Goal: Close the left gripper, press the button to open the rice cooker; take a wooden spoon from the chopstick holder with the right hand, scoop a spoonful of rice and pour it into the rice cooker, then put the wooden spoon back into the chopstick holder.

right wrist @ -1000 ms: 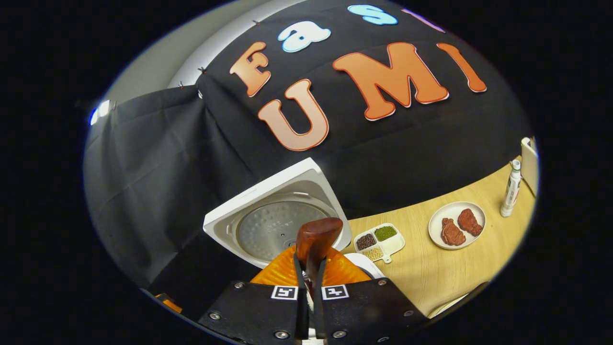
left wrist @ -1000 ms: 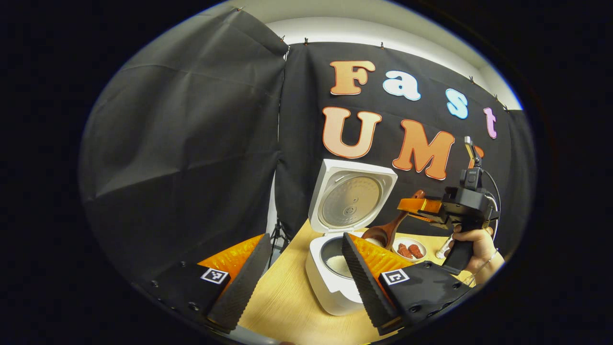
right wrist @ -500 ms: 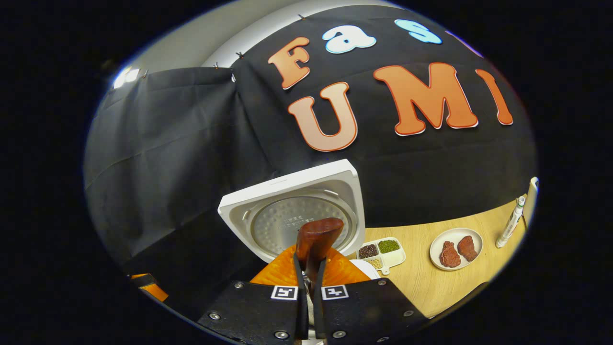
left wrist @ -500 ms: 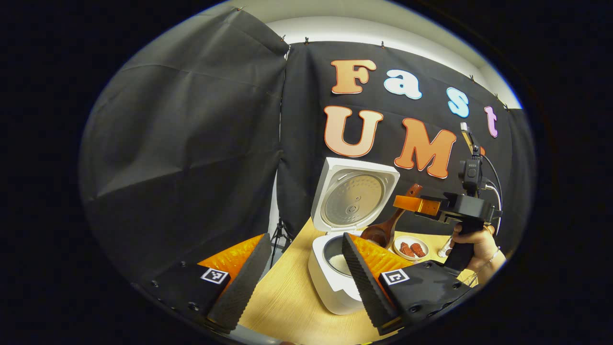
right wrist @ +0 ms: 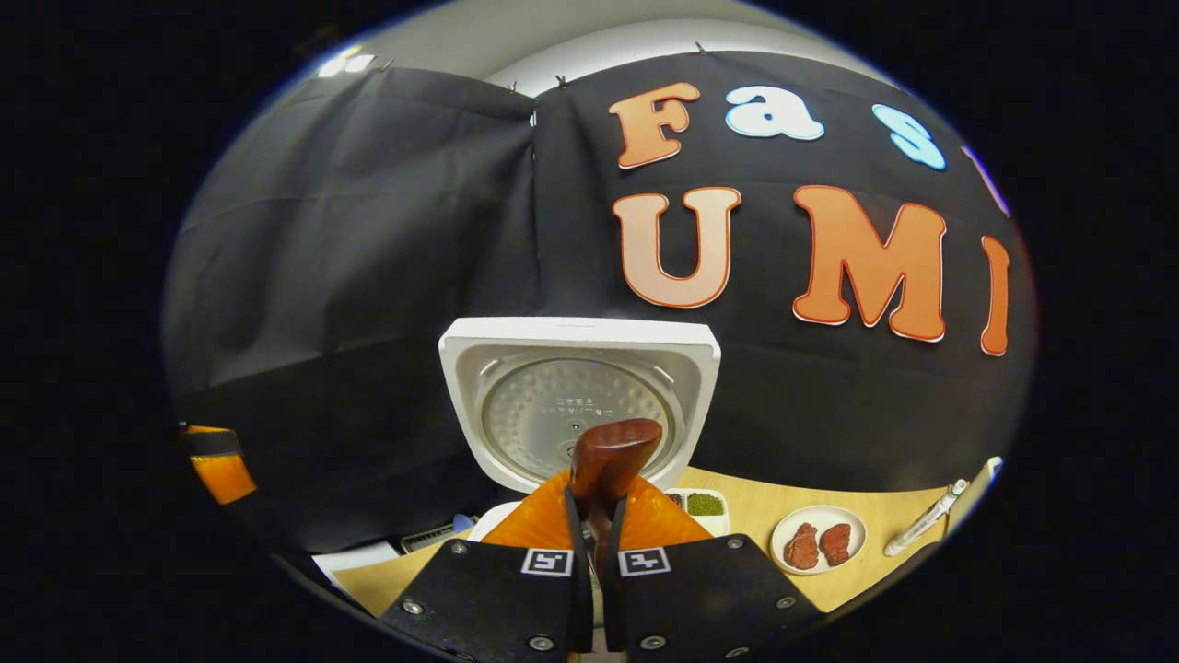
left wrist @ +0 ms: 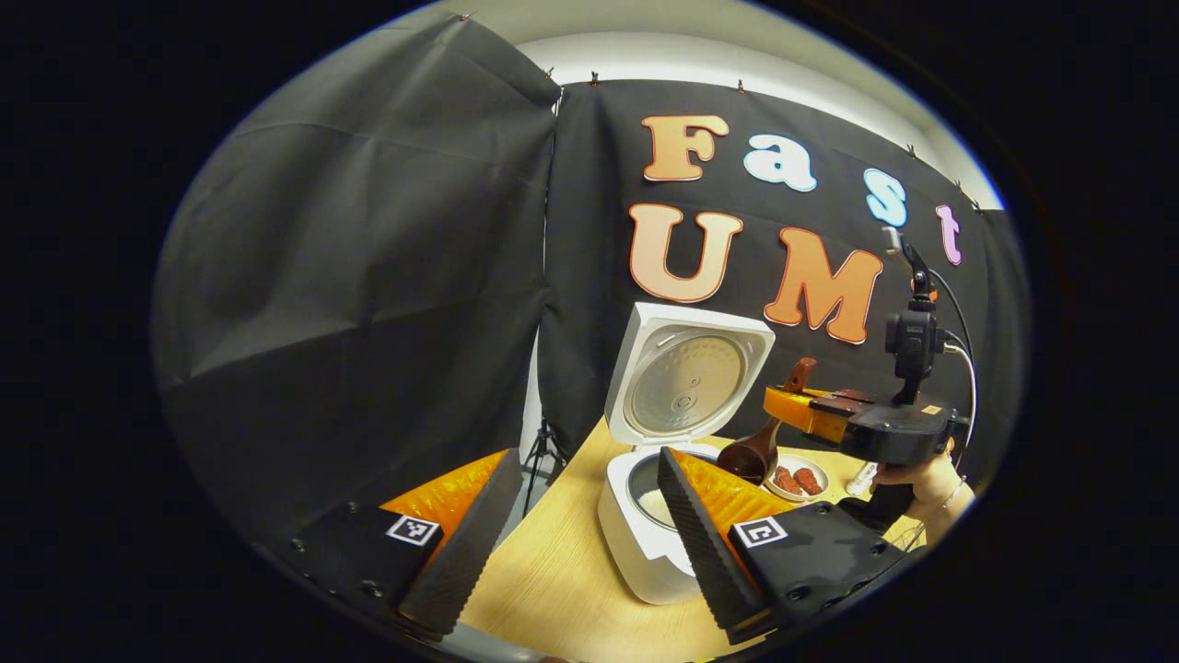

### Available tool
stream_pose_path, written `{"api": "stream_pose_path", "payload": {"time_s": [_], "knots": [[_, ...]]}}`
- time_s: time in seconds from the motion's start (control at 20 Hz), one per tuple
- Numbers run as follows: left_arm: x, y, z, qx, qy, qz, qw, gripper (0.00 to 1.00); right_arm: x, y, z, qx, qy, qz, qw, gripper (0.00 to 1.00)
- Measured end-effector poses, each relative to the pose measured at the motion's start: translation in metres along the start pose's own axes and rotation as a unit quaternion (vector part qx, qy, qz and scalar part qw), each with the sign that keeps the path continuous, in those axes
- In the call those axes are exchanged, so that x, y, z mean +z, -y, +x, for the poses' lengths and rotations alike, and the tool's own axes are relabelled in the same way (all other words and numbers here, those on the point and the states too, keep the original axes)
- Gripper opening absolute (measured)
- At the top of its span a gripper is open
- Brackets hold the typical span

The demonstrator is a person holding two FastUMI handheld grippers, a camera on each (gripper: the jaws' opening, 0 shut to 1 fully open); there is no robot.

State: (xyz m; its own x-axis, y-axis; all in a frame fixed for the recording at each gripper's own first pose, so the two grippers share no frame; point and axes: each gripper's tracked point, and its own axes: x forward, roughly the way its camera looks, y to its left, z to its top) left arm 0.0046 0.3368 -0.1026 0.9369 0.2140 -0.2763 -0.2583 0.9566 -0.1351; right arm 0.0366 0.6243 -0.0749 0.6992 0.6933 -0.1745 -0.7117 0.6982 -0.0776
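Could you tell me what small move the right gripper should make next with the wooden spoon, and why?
Probably carry the wooden spoon away from the rice cooker toward the chopstick holder. The cooker's lid stands open, rice already lies in the pot, and the right gripper is shut on the spoon's handle with the bowl hanging beside the pot. Whether the bowl is fully emptied cannot be told.

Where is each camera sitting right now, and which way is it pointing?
Left gripper view: rides the left gripper, low over the wooden table, facing the open rice cooker and booth wall; its own fingers stand apart, and farther right a hand holds the right gripper.
Right gripper view: rides the right gripper, facing the cooker's raised lid; its fingers clamp the wooden spoon.
Shared: rice cooker, wooden spoon, plate of meat, table.
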Motion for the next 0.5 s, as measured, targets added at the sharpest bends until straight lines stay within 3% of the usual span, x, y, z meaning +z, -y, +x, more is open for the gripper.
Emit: {"api": "stream_pose_path", "payload": {"time_s": [0.15,0.3,0.5], "knots": [[0.002,0.002,0.0,-0.002,0.001,0.003,1.0,1.0,-0.002,0.001,-0.001,0.005,-0.003,0.025,1.0,0.04],[0.002,0.002,-0.001,-0.002,0.002,0.001,1.0,1.0,-0.001,0.013,-0.002,-0.006,-0.005,0.088,0.996,0.04],[0.002,0.004,-0.002,-0.006,-0.001,-0.015,1.0,1.0,0.001,0.035,-0.007,-0.022,-0.008,0.195,0.981,0.04]]}}
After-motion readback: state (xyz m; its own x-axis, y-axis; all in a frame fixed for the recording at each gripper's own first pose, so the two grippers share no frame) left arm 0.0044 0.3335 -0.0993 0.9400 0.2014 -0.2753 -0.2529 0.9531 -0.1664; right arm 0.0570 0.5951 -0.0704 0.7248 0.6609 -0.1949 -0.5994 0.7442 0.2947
